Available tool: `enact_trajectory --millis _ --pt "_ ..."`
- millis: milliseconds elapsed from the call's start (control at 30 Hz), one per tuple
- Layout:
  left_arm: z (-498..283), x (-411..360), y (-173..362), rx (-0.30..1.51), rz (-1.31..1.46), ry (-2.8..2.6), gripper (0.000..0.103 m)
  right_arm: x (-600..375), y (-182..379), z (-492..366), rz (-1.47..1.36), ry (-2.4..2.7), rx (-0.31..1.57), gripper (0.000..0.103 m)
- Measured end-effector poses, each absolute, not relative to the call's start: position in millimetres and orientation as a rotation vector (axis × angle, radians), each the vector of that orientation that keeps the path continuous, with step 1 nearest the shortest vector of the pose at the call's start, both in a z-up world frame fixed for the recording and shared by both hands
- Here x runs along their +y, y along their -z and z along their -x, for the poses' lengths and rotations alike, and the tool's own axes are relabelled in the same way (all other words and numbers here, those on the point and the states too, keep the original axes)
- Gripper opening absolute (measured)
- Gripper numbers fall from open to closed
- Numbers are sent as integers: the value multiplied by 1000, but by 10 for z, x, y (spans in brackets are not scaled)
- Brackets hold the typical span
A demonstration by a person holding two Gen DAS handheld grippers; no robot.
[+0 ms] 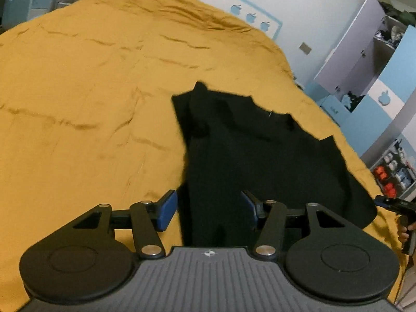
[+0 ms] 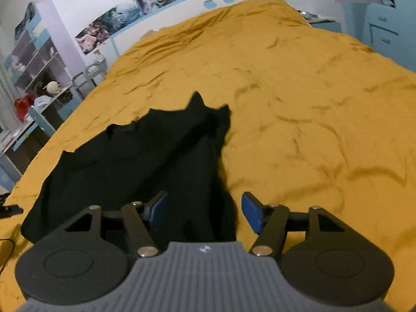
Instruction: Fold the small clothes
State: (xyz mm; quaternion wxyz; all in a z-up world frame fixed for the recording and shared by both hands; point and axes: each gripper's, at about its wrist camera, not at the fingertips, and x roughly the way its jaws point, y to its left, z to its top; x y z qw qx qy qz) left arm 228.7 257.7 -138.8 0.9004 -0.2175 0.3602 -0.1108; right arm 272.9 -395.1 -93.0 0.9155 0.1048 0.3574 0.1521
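Left tongs [image 1: 209, 212]: sitting nearest the lens in the left wrist view, jaws spread wide and gripping nothing; the near edge of the black garment [image 1: 249, 156] is lying between the two blue pads [image 1: 166, 213], though whether either pad is touching the cloth is hard to say.
Black garment, left view: lying on the bed's mustard cover [image 1: 78, 104], rumpled, with one side doubled over in a long ridge running away from the lens and a jagged far edge.
Right edge, left view: the right tongs [image 1: 382, 202] are peeking in at the garment's right corner, a hand [image 1: 405, 231] holding their grip; how their jaws are standing cannot be told from here.
Background, left view: a pale blue wardrobe [image 1: 377, 78] is standing open beyond the bed.
Right tongs [image 2: 204, 212]: sitting nearest the lens in the right wrist view, jaws parted and holding nothing, with the garment's [image 2: 145, 161] dark folded ridge running up between the blue pads [image 2: 251, 214].
Black garment, right view: spreading out to the left of the tongs, with the bare mustard cover [image 2: 312, 104] stretching away on the right.
Background, right view: shelves [image 2: 36, 59] are standing at the left, and posters [image 2: 124, 13] are hanging on the wall above the blue headboard [image 2: 187, 5].
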Motion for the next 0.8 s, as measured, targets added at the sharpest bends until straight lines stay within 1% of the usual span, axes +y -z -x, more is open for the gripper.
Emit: enact_trajectory --millis 167,200,233,267,300,367,400,433,467,533,633,700,800 --pt "-2286 2509 1583 813 465 235 63 -3832 1072 -2688 -182 -310 751 59" --pt "-2241 2491 1611 813 467 248 63 -3779 1101 -2715 -179 -306 753 61" --pt "-2205 2476 1624 810 465 263 58 -3740 1128 -2733 -174 -299 751 65" --pt "-2199 2439 1629 809 455 265 50 -3704 1146 -2764 -169 -295 749 66" --pt "-2213 2403 1629 826 437 250 45 -3667 1166 -2790 -167 -286 749 66" --pt "-2252 2343 1629 860 406 214 28 -3626 1181 -2806 -166 -291 754 47" --pt "-2240 2321 1631 856 402 204 22 -3605 1186 -2820 -148 -271 760 26" --pt "-2229 2317 1612 845 402 202 10 -3605 1181 -2826 -134 -249 761 10" --pt "-2209 2319 1585 829 406 202 9 -3631 1165 -2837 -150 -253 765 10" --pt "-2137 2362 1491 789 436 192 8 -3701 1083 -2829 -198 -245 754 6" --pt "-1991 2543 1342 747 569 196 8 -3761 870 -2725 -217 -231 700 1" --pt "-1960 2584 1378 793 576 179 8 -3778 866 -2698 -208 -226 716 1" --pt "-2056 2630 1716 932 625 146 8 -3822 1154 -2739 -199 -184 788 1"
